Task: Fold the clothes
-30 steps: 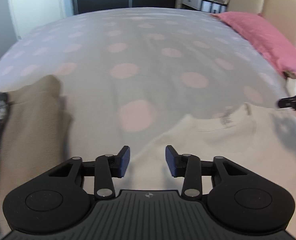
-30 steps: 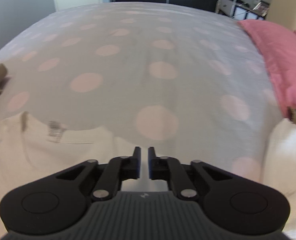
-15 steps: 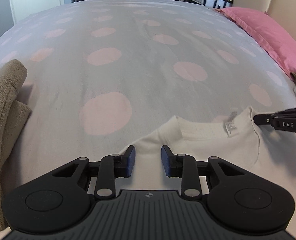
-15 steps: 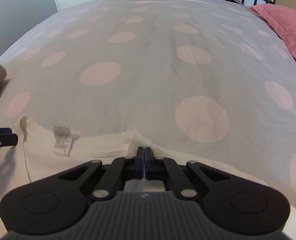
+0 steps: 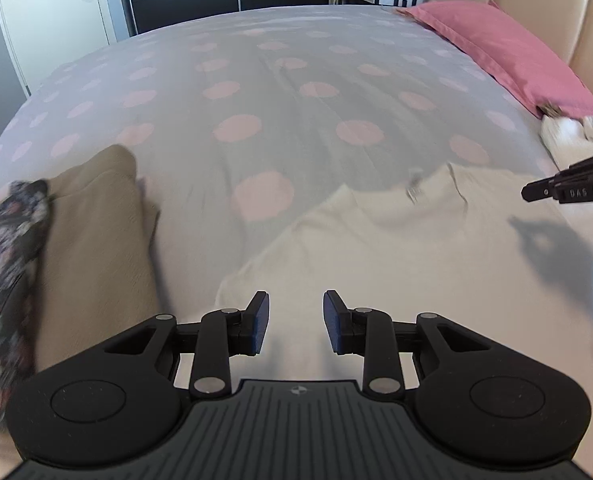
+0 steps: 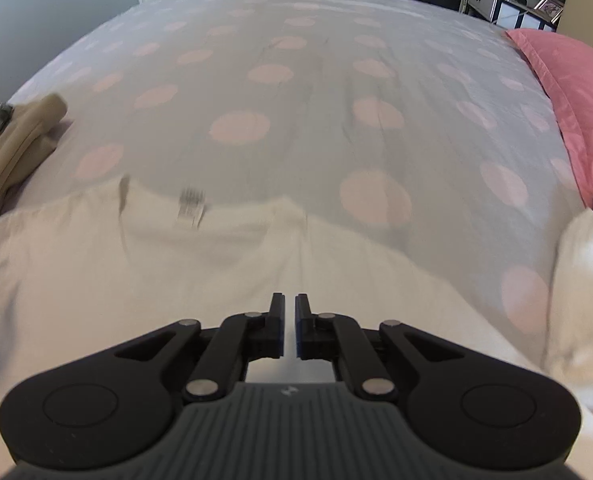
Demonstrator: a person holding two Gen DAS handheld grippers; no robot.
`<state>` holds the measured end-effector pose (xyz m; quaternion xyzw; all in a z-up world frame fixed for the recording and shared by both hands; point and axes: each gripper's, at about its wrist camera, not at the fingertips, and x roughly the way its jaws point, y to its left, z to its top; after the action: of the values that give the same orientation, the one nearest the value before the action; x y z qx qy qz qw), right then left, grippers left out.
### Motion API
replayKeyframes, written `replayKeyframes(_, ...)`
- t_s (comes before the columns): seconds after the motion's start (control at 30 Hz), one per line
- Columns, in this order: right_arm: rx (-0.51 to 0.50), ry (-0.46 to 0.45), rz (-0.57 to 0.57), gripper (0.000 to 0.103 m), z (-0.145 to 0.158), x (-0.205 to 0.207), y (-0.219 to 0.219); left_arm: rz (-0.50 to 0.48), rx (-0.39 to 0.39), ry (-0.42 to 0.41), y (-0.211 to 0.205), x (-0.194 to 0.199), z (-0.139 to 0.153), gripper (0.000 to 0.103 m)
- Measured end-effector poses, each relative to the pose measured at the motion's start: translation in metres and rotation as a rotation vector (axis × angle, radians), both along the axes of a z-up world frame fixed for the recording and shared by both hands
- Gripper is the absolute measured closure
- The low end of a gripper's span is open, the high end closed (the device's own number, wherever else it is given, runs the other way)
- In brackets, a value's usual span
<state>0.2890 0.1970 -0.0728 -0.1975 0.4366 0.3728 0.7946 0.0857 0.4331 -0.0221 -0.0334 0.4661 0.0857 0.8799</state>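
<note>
A cream shirt (image 5: pixel 396 248) lies flat on the polka-dot bed cover (image 5: pixel 296 120), neckline away from me, its label (image 5: pixel 414 192) at the collar. My left gripper (image 5: pixel 295 320) hovers open over the shirt's left shoulder edge, with nothing between its fingers. In the right wrist view the same shirt (image 6: pixel 176 264) spreads below my right gripper (image 6: pixel 290 320), whose fingers stand a narrow gap apart and hold nothing. The right gripper's tip (image 5: pixel 532 193) also shows in the left wrist view, raised above the shirt's right shoulder and casting a shadow on it.
A folded tan garment (image 5: pixel 92 232) and a dark floral one (image 5: pixel 4 248) lie to the left. A pink pillow (image 5: pixel 516 52) and a heap of white cloth (image 6: pixel 584 280) sit to the right. A door and dark wardrobe stand beyond the bed.
Both grippers have drawn back and risen from the collar. The right gripper, shut on the shirt half a second ago, has let go. The left fingers have spread wider.
</note>
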Motion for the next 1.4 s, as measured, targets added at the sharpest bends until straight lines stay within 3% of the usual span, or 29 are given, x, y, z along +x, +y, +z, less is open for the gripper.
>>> replayKeyframes(0.27, -0.169, 0.053, -0.002, 0.093, 0.006, -0.078, -0.11, -0.071, -0.034, 0.106, -0.067, -0.084, 0.002, 0.075)
replayKeyframes(0.43, -0.251, 0.128, -0.021, 0.088, -0.012, -0.129, -0.186, -0.209, -0.065, 0.185, -0.121, -0.125, -0.016, 0.075)
replayKeyframes(0.63, -0.321, 0.21, -0.013, 0.085, -0.036, -0.187, -0.244, -0.317, -0.096, 0.261, -0.18, -0.176, -0.041, 0.075)
replayKeyframes(0.77, -0.355, 0.239, -0.06, 0.081, -0.04, -0.197, -0.275, -0.38, -0.088, 0.312, -0.215, -0.2, -0.058, 0.075)
replayKeyframes(0.87, -0.334, 0.292, -0.123, 0.079, -0.034, -0.203, -0.302, -0.391, -0.076, 0.346, -0.234, -0.211, -0.068, 0.075)
replayKeyframes(1.0, -0.407, 0.315, -0.155, 0.076, -0.035, -0.227, -0.321, -0.378, -0.066, 0.343, -0.247, -0.221, -0.067, 0.075)
replayKeyframes(1.2, -0.48, 0.354, -0.181, 0.072, -0.064, -0.236, -0.33, -0.341, -0.044, 0.328, -0.25, -0.228, -0.067, 0.075)
replayKeyframes(1.4, -0.54, 0.461, -0.18, 0.07, -0.101, -0.235, -0.327, -0.238, -0.041, 0.316, -0.252, -0.237, -0.066, 0.075)
